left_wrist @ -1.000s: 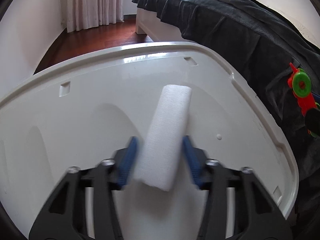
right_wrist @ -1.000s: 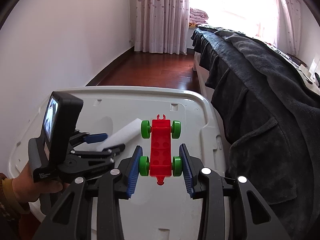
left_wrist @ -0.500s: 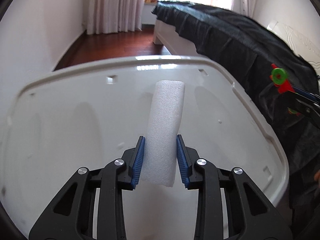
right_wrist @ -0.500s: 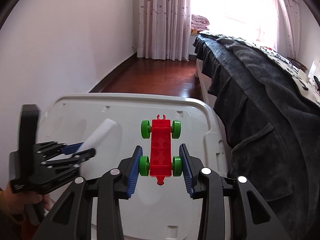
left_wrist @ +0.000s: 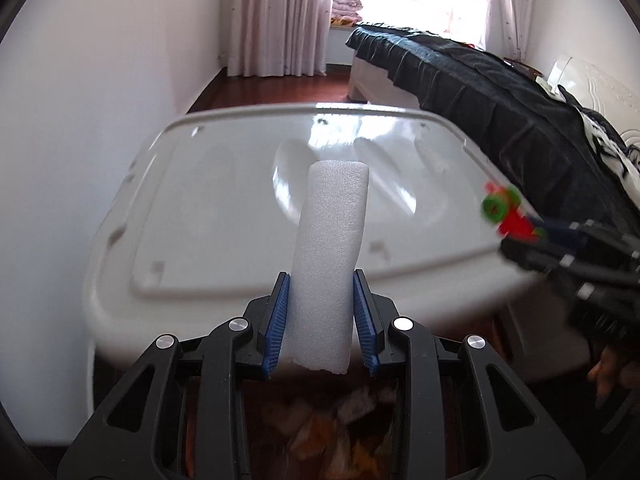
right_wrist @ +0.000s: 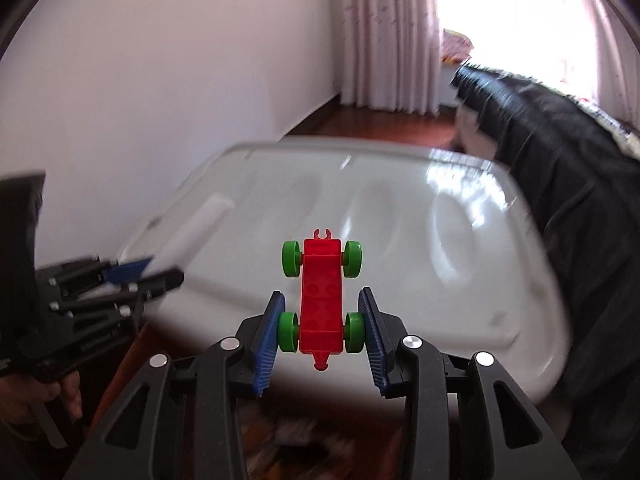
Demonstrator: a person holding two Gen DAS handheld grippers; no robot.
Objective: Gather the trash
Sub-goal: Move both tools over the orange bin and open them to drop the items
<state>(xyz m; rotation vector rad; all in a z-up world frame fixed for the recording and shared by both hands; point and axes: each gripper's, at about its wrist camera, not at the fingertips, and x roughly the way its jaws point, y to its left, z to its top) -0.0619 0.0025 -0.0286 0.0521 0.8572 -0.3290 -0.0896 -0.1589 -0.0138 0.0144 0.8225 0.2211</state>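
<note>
My left gripper (left_wrist: pixel 320 280) is shut on a white foam roll (left_wrist: pixel 330 248) and holds it in the air, back over the near edge of the white bin lid (left_wrist: pixel 240 184). My right gripper (right_wrist: pixel 322 298) is shut on a red toy car with green wheels (right_wrist: pixel 322 300), also lifted near the lid's front edge (right_wrist: pixel 440 312). The left gripper with the foam roll (right_wrist: pixel 192 236) shows blurred at the left of the right wrist view. The toy car (left_wrist: pixel 506 216) shows at the right of the left wrist view.
A bed with a dark blanket (left_wrist: pixel 500 92) runs along the right side of the lid. A white wall (left_wrist: pixel 100 80) is on the left. Below both grippers lies a blurred heap of crumpled scraps (left_wrist: pixel 344 428) over red-brown floor. Curtains (left_wrist: pixel 280 16) hang at the far end.
Both grippers have lifted and pulled back from over the lid toward its near edge, each still holding its object. The heap of scraps below has come into view.
</note>
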